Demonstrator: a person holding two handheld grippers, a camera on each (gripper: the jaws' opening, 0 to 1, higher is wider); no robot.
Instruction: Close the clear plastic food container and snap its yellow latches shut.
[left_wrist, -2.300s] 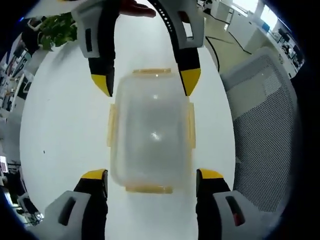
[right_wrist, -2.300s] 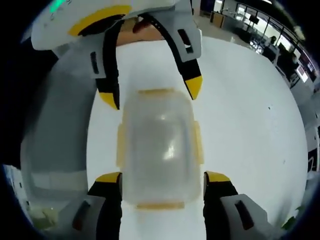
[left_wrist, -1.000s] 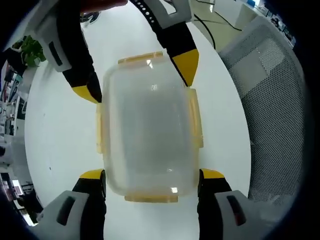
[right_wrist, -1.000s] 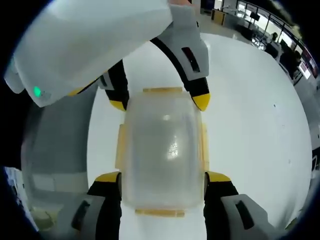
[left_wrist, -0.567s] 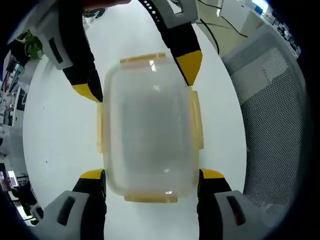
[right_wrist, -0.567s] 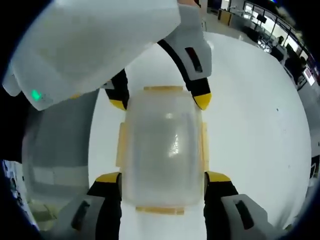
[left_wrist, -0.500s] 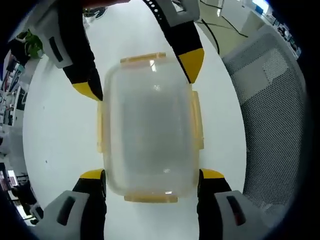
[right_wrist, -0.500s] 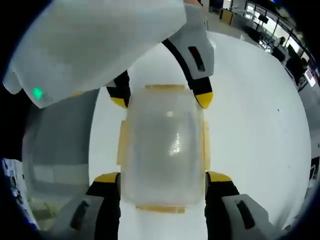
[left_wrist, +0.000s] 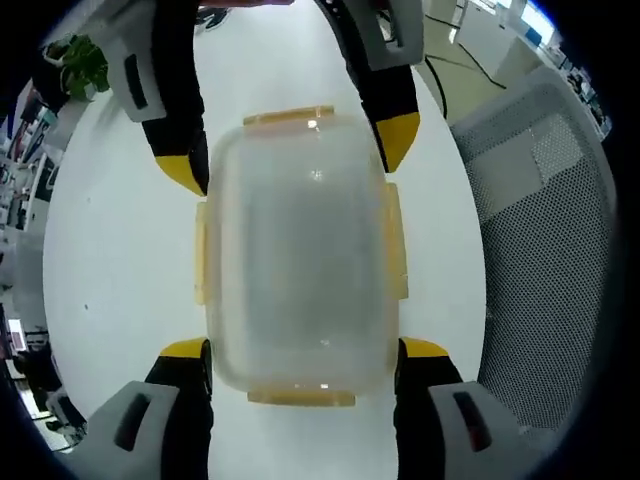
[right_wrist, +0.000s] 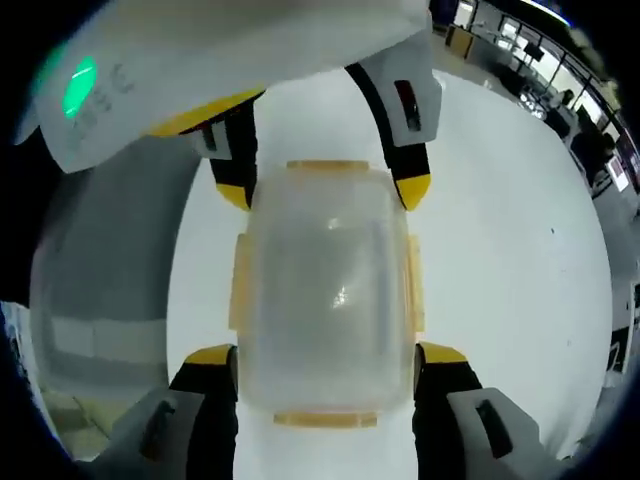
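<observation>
The clear container (left_wrist: 300, 240), lid on, sits mid white surface (left_wrist: 110, 260). Left tongs (left_wrist: 300, 350) and right tongs (right_wrist: 325, 355), both spread apart, flank opposite ends. A mesh chair (left_wrist: 540, 250) stands at 3 o'clock; a plant (left_wrist: 85, 60) at 10.

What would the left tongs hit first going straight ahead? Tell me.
The clear food container: it already sits between the open left tongs, so its near end with the yellow latch would likely meet them first. Beyond it are the right tongs.

Grey-and-black tongs (left_wrist: 303, 360), yellow tips
</observation>
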